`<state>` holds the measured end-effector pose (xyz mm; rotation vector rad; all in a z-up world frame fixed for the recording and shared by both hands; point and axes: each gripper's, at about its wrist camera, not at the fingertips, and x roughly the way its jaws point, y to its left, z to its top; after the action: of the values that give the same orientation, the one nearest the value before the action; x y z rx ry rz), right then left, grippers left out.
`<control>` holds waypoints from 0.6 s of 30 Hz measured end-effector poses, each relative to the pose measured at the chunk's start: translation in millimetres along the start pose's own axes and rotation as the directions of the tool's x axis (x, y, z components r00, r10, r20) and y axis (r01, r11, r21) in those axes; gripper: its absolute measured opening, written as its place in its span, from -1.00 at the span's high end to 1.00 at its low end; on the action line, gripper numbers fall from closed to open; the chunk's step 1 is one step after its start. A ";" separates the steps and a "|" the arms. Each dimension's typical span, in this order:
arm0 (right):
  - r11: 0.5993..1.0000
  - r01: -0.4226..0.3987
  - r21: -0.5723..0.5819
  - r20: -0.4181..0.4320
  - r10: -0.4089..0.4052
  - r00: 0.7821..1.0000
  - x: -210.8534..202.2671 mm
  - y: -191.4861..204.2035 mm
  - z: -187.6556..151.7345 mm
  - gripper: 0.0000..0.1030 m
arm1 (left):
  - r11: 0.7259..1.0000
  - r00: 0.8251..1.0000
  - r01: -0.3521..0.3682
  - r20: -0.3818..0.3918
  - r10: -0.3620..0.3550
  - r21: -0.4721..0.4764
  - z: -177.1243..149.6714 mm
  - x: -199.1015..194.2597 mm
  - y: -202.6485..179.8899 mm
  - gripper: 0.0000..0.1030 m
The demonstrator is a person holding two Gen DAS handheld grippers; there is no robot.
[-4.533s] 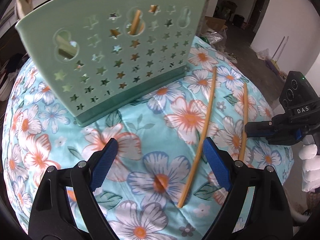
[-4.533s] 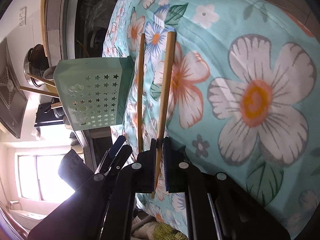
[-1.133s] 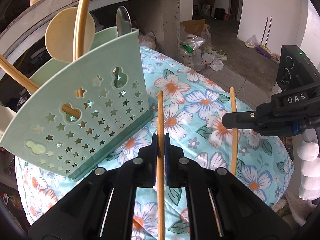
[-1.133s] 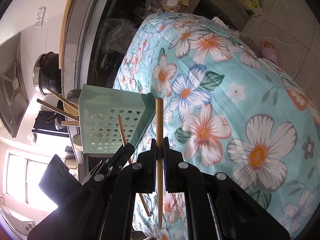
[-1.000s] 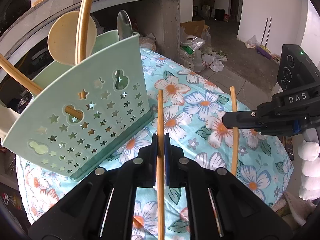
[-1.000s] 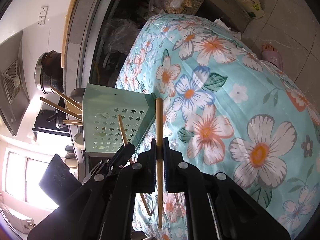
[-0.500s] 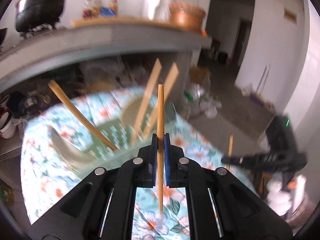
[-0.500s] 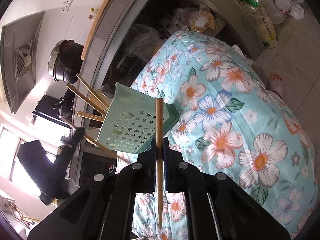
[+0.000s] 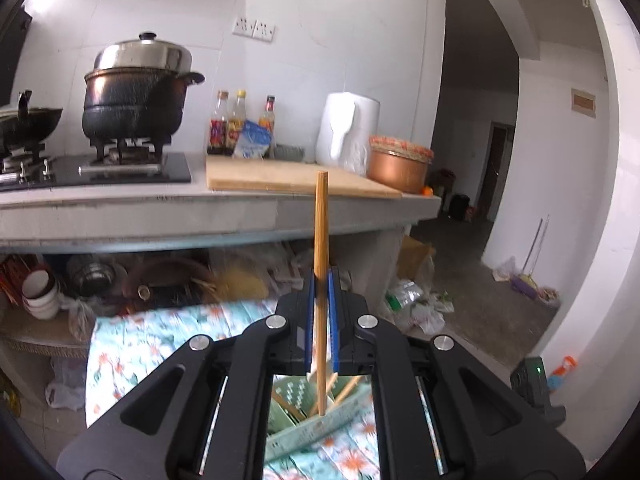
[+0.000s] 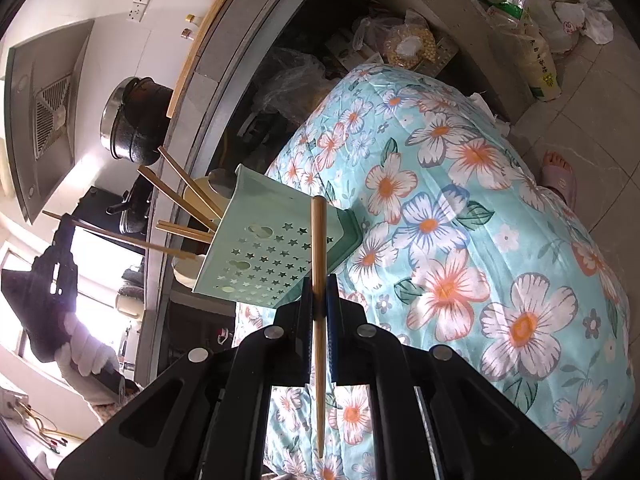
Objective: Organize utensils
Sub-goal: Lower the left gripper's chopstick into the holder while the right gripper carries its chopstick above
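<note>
Holding one wooden chopstick in each gripper above the floral cloth.

In the left wrist view the left gripper (image 9: 320,280) is clamped on a chopstick (image 9: 320,224) standing at frame centre, its lower tip over the green utensil holder (image 9: 304,428) at the bottom. In the right wrist view the right gripper (image 10: 319,284) pinches another chopstick (image 10: 318,240) at centre, in front of the star-punched holder (image 10: 272,256) left of centre on the flowered cloth (image 10: 480,264); more chopsticks (image 10: 176,188) jut from it toward the upper left.
</note>
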<state>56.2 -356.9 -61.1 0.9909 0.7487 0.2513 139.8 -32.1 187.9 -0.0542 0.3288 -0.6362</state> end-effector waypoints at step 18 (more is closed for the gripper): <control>1.000 0.028 0.005 0.008 -0.028 1.000 -0.5 0.4 5.7 0.87 | 0.989 0.992 -0.128 0.001 0.129 0.077 -55.2 92.2 11.7 0.89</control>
<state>59.7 -360.7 -58.6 0.9851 0.7556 0.2206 198.5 -74.4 107.7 0.0423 0.3091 -0.5208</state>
